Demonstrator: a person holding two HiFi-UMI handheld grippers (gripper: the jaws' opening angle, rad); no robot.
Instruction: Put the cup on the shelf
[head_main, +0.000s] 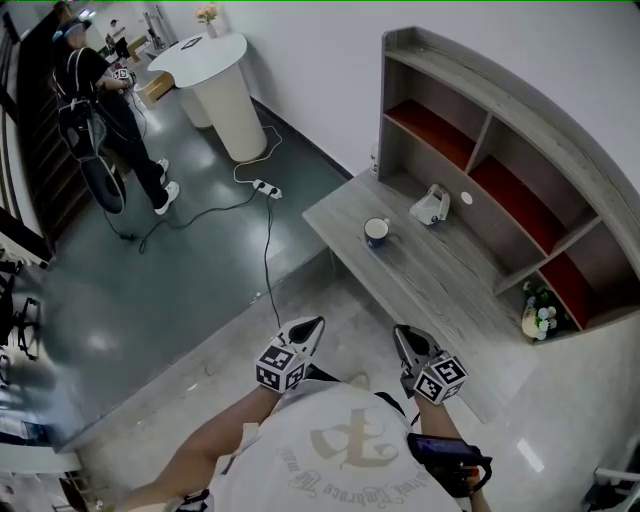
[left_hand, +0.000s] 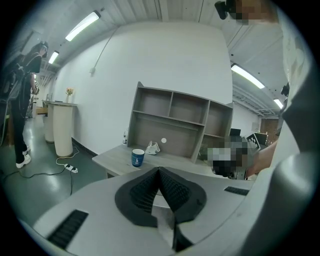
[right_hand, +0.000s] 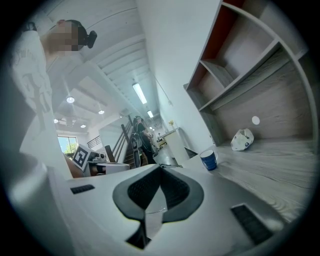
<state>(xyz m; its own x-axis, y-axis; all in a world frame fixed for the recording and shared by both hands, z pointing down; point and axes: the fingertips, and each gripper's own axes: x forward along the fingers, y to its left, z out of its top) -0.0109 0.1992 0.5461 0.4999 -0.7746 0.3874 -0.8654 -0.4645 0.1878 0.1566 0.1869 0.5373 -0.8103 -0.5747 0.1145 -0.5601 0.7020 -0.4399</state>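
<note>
On the grey desk (head_main: 440, 285), in the head view, a dark blue cup (head_main: 377, 232) with a white inside stands upright toward the far left end, well apart from both tools. What it holds cannot be told. To its right rises the shelf (head_main: 520, 105), its upper compartments backed in red. The nearest low compartment holds a small cluster (head_main: 538, 316) of green and white things too small to make out. A crumpled white object (head_main: 431, 207) lies near the cup, toward the shelf. The left tool (head_main: 314, 326) and right tool (head_main: 404, 336) hover short of the desk's near edge.

From the left gripper view, the left tool's jaws meet at their tips with nothing between them. The cup (left_hand: 138, 157) shows beyond them on the desk, a small white mark on its side.

From the right gripper view, the right tool's jaws are likewise pressed together and empty. The cup (right_hand: 209, 160) stands far off by the desk's edge.
</note>
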